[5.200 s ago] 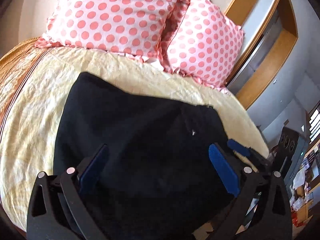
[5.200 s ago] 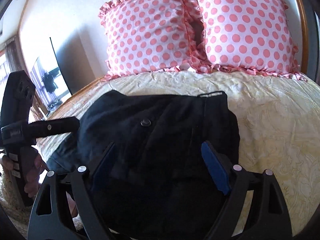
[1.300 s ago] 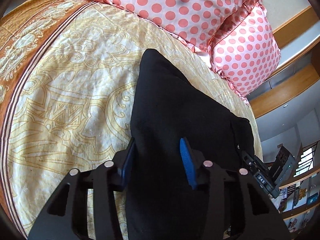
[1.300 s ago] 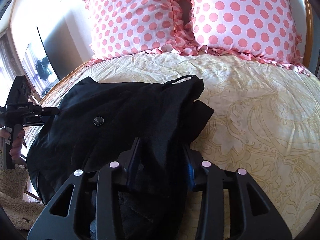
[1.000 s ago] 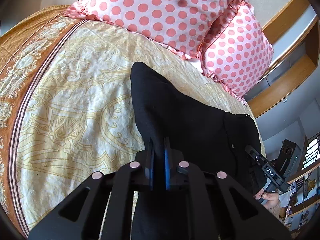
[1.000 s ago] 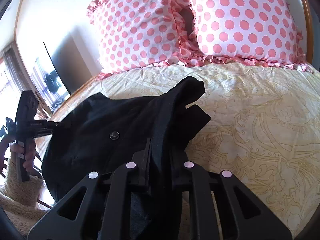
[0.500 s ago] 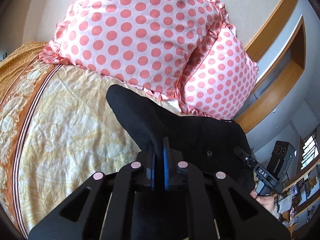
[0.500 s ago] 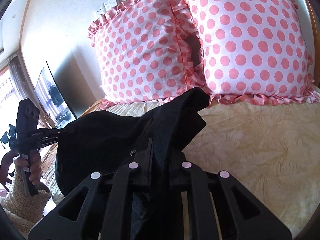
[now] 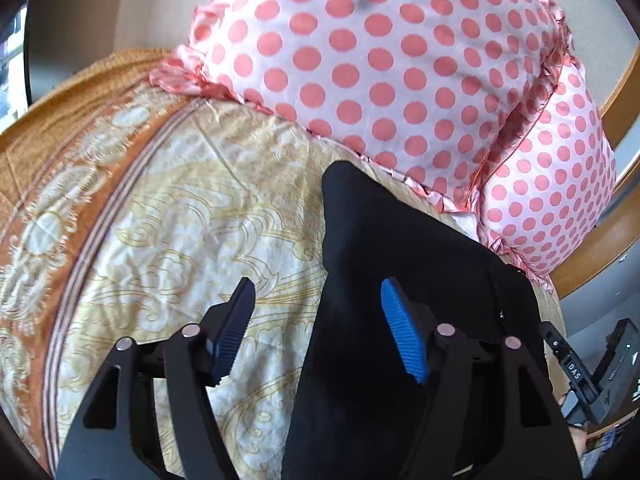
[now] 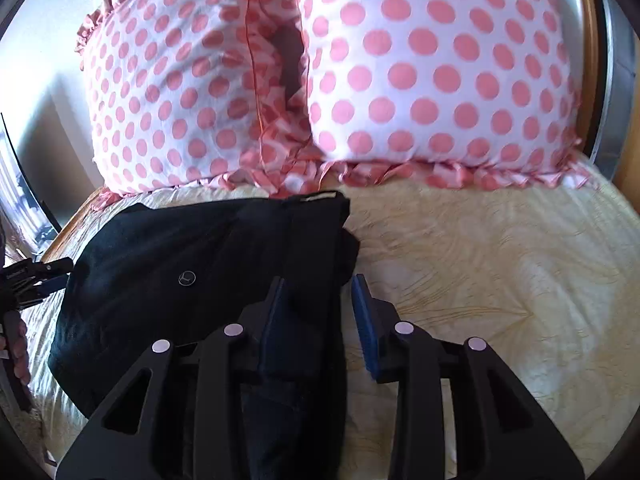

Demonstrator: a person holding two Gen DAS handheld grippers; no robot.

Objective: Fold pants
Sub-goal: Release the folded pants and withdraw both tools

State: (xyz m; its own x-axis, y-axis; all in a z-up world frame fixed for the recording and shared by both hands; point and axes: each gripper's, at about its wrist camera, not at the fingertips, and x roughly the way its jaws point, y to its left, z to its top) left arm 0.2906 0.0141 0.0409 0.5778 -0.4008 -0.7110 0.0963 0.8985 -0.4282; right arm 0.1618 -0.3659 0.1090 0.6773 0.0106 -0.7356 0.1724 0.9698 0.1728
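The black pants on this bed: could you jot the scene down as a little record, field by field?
garment: black fabric pants, folded, lying flat on the bed
surface: cream and gold patterned bedspread
behind: two pink polka-dot ruffled pillows, close to the pants' far edge
left tongs: just opened, pads clear of the cloth
right tongs: just been opening, pants edge between the pads

Black pants [image 10: 192,280], folded, on a cream patterned bedspread [image 10: 500,280], top edge near two pink polka-dot pillows [image 10: 420,72]. Right gripper [image 10: 316,312]: jaws just been opening, pants' right edge between them, blue pads apart. Left gripper [image 10: 44,276] at pants' left edge.
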